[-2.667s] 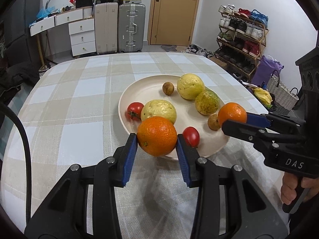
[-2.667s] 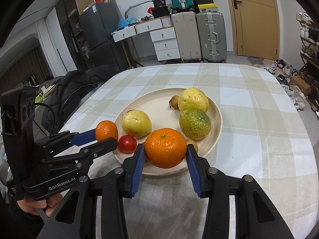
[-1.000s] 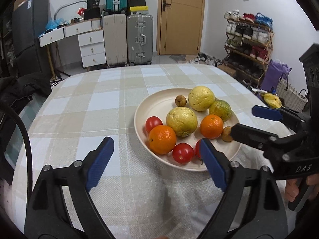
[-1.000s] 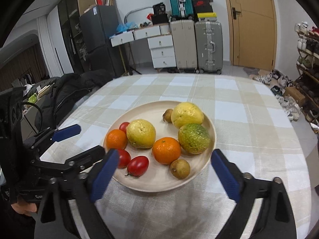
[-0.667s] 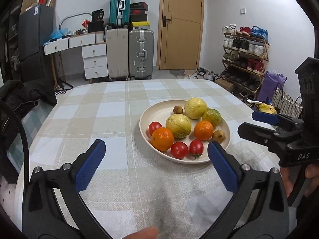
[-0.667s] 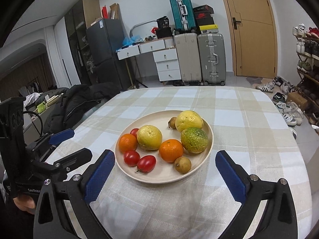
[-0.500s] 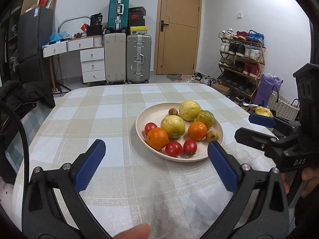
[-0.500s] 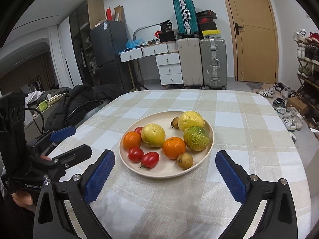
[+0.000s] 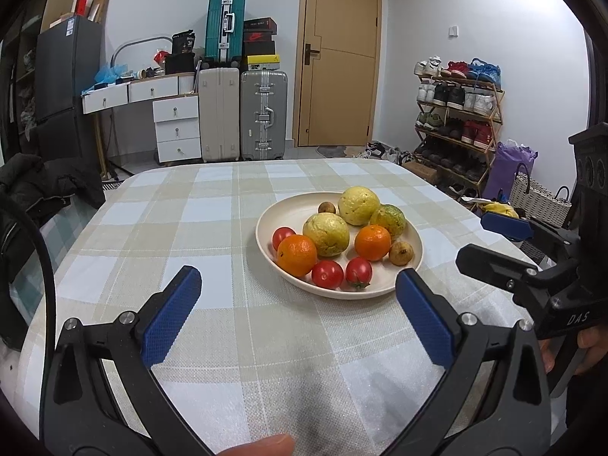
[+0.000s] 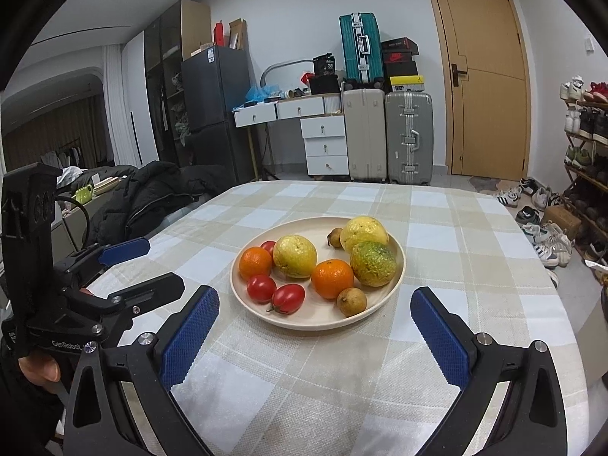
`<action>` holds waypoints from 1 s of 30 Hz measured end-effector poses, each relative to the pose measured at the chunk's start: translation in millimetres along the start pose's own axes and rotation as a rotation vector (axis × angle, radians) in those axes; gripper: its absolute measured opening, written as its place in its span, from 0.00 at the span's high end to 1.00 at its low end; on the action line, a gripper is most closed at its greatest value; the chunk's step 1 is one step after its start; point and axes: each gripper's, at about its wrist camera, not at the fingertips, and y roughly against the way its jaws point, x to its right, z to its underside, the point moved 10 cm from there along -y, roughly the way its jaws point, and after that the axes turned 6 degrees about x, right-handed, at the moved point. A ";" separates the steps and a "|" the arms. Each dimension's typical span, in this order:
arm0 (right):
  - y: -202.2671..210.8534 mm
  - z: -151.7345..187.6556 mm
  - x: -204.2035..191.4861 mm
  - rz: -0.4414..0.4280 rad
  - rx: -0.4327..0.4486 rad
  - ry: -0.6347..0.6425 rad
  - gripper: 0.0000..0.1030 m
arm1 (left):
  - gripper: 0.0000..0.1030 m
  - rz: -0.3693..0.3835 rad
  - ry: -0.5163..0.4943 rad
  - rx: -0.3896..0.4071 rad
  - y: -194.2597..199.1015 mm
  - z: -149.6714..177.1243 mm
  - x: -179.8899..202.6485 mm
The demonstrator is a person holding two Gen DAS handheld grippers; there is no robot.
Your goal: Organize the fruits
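A cream plate (image 9: 413, 234) on the checked tablecloth holds all the fruit: two oranges (image 9: 296, 255) (image 9: 372, 242), three red tomatoes (image 9: 327, 274), two yellow fruits (image 9: 326, 233), a green-yellow fruit (image 9: 388, 219) and two small brown fruits (image 9: 401, 253). The plate also shows in the right wrist view (image 10: 397, 277). My left gripper (image 9: 300, 309) is open and empty, held back from the plate's near edge. My right gripper (image 10: 317, 336) is open and empty, also short of the plate. Each gripper shows in the other's view.
The round table (image 9: 182, 228) has a beige and white checked cloth. Behind it stand suitcases (image 9: 263, 114), white drawers (image 9: 176, 127) and a door. A shoe rack (image 9: 456, 129) is at the right, a dark coat (image 10: 152, 193) at the left.
Both grippers let go of their oranges, which now lie on the plate. Both opened wide and drew back and up from the plate.
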 end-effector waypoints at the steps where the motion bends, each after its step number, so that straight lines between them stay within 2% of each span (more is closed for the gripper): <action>1: 0.4 0.0 -0.5 0.003 0.005 0.007 0.00 | 0.01 0.003 0.000 0.004 -0.1 -0.5 0.3; 30: 6.3 -2.5 6.2 0.017 0.037 -0.020 0.00 | 0.01 0.016 0.003 -0.001 -4.0 1.1 -1.8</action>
